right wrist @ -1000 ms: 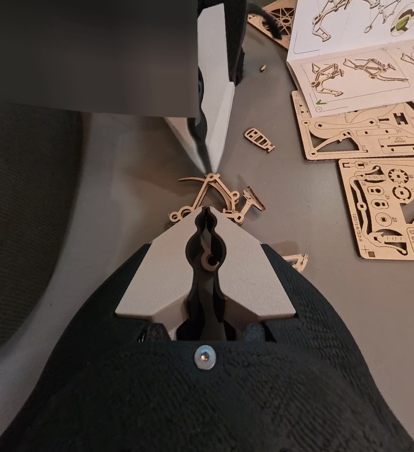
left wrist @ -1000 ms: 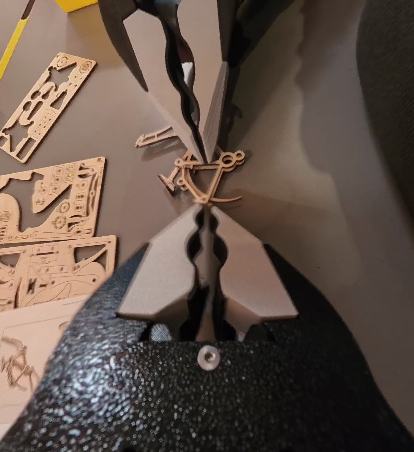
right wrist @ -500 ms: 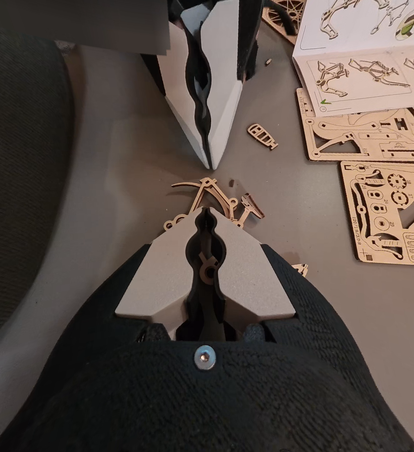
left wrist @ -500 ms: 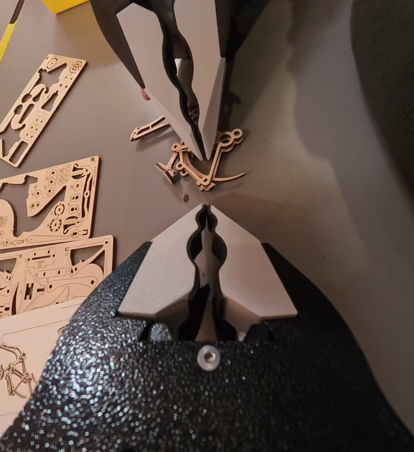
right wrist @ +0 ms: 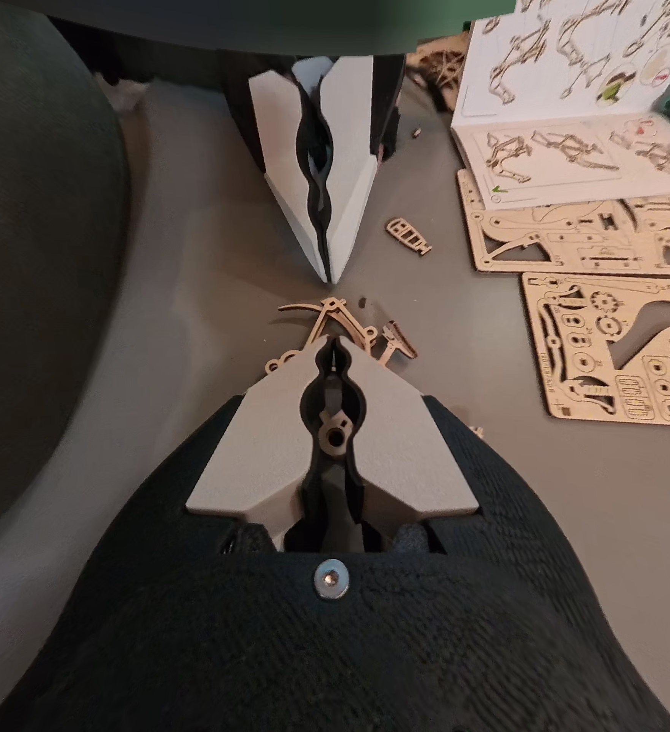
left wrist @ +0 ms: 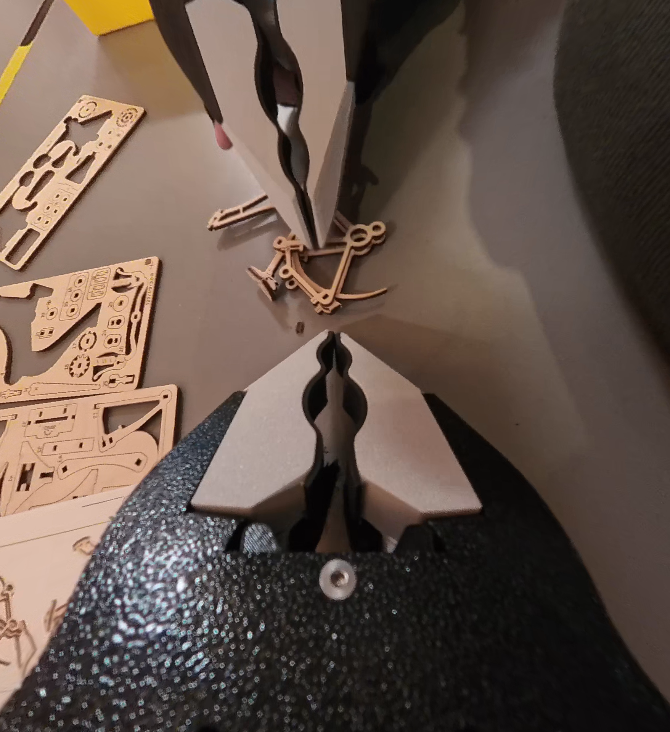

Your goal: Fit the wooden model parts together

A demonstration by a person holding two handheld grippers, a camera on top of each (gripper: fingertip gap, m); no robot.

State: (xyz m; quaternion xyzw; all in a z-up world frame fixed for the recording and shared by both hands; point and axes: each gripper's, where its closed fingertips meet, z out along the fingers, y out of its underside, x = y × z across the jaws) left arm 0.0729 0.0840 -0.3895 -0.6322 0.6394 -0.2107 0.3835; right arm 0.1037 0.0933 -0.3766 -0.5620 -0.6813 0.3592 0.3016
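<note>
Trouble here centres on the small wooden piece (right wrist: pixel 335 433) with a round hole that sits clamped in the right tongs (right wrist: pixel 334 344), well back from the tips in the wider hollow between the two pads. The tips themselves are pressed together, right above the half-built wooden assembly (right wrist: pixel 339 330) lying flat on the grey table (right wrist: pixel 464 495). Because the piece is held so far back, it may be hard to bring to the assembly without the tips knocking into the thin struts first; I judge a nudge could slide or twist the assembly, which nothing pins down.

Left tongs (left wrist: pixel 334 336) are clenched with nothing between them, just short of the assembly's pointed end (left wrist: pixel 327 307) and apart from it. With no grip there, any push from the right side would likely shove the whole thing along the table instead of seating a joint.

A tiny dark peg or chip (left wrist: pixel 299 326) lies loose just beside the left tips and could be swept away unnoticed. The curved sliver at the assembly's edge looks fragile and may snap under a sideways load. Other loose parts, a slotted strip (right wrist: pixel 407 236) and the punched sheets (right wrist: pixel 610 348), lie to the side near the open instruction booklet (right wrist: pixel 563 119), clear of the work.
</note>
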